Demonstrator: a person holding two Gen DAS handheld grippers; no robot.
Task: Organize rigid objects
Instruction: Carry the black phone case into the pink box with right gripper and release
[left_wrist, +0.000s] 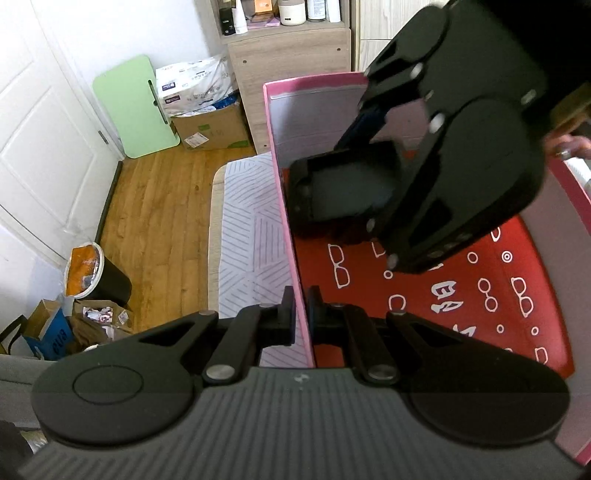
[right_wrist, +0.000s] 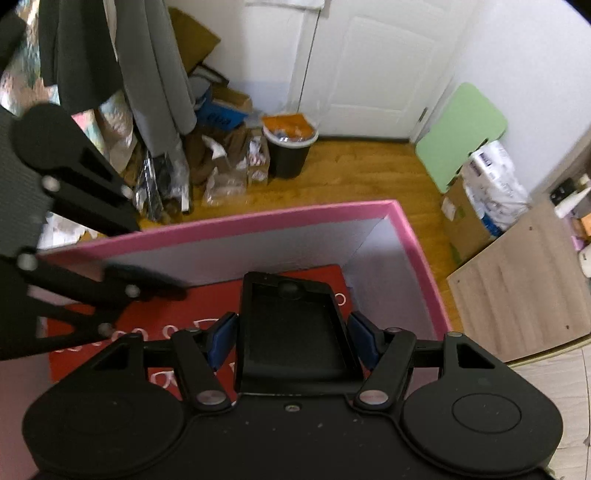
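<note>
The left gripper (left_wrist: 301, 314) is clamped on the near wall of the pink box (left_wrist: 284, 206), probably to steady it while it is loaded. The right gripper (right_wrist: 293, 341) holds a black tray (right_wrist: 291, 328) between its blue pads (right_wrist: 221, 339), directly ahead of it and hanging over the box's red floor (left_wrist: 461, 306), angled down, seemingly to set it inside.

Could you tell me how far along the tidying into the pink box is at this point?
Done: nothing lies loose in the pink box yet; only its red floor shows. In hand: the left gripper pinches the box wall, while the right gripper holds a black tray above the floor. Left: setting the tray down and letting go.
</note>
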